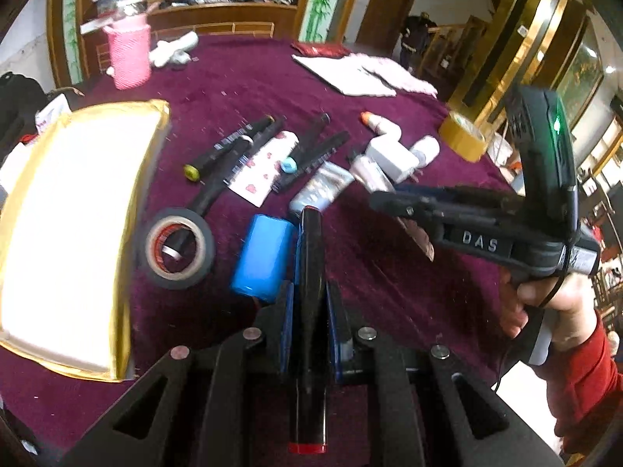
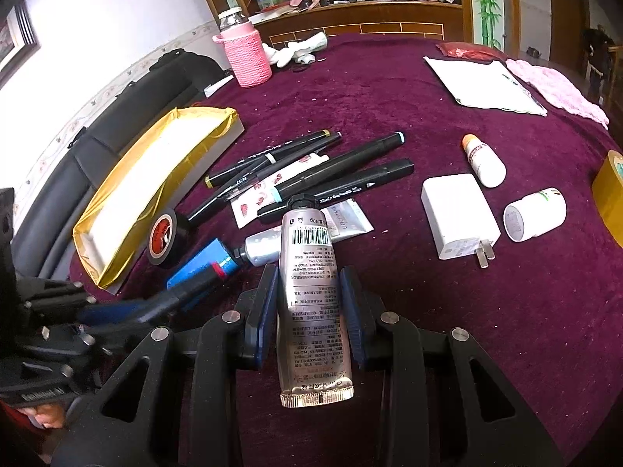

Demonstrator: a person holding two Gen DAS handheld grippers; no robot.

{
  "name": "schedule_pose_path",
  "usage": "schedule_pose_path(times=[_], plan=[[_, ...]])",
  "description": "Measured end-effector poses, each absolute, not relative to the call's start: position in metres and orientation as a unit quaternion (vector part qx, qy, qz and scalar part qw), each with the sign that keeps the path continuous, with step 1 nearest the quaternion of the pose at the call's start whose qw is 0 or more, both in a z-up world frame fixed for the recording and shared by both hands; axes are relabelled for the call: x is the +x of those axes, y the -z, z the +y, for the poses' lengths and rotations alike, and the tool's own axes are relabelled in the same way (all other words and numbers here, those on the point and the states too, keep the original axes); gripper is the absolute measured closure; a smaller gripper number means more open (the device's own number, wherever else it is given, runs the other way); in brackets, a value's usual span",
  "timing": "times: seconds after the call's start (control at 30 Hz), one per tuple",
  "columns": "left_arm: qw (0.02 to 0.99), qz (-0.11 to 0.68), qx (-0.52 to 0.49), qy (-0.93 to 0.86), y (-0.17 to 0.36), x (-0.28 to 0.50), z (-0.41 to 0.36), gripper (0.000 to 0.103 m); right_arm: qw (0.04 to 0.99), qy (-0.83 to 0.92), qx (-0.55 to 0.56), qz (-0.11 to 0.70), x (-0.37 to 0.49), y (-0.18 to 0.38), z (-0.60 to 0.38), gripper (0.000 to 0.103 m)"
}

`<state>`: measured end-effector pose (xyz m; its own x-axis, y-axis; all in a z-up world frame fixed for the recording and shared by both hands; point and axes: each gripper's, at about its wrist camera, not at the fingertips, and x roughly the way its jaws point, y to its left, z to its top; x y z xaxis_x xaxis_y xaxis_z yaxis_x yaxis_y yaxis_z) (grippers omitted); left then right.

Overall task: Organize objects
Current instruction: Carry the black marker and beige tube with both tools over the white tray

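Note:
My left gripper (image 1: 309, 268) is shut on a black marker with a red cap (image 1: 310, 311), held above the purple tablecloth near a blue battery pack (image 1: 261, 257). My right gripper (image 2: 309, 272) is shut on a silver cream tube (image 2: 311, 299) with a black cap, held above the table. The right gripper also shows in the left wrist view (image 1: 389, 198), to the right. A gold-lined open box (image 1: 66, 229) with a white inside lies to the left. Several black markers (image 2: 311, 171), a black tape roll (image 1: 177, 247) and another silver tube (image 2: 261, 249) lie in the middle.
A white charger plug (image 2: 455, 216), two small white bottles (image 2: 484, 161) and a yellow tape roll (image 2: 609, 194) lie to the right. A pink knitted bottle (image 2: 245, 54), white gloves, papers (image 2: 483, 83) and a pink cloth sit at the far side. A black sofa (image 2: 128, 105) stands beyond the table's left edge.

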<state>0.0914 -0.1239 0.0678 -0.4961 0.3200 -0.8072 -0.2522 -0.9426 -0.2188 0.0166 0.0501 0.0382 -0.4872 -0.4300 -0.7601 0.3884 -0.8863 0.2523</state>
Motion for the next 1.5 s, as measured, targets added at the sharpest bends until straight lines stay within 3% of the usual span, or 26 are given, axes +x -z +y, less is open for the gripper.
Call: schedule_pose_path(times=[0.57, 1.0, 1.5], plan=[[0.06, -0.115, -0.447, -0.885, -0.073, 0.082, -0.239, 0.089, 0.289, 0.852, 0.437, -0.006, 0.017, -0.067, -0.011, 0.071], [-0.002, -0.154, -0.455, -0.877, -0.052, 0.063, -0.326, 0.089, 0.385, 0.8, 0.459, 0.002, 0.001, -0.078, -0.133, 0.071], [-0.031, -0.149, -0.461, -0.874, -0.029, 0.06, -0.363, 0.089, 0.376, 0.772, 0.512, 0.019, -0.008, -0.027, -0.232, 0.07]])
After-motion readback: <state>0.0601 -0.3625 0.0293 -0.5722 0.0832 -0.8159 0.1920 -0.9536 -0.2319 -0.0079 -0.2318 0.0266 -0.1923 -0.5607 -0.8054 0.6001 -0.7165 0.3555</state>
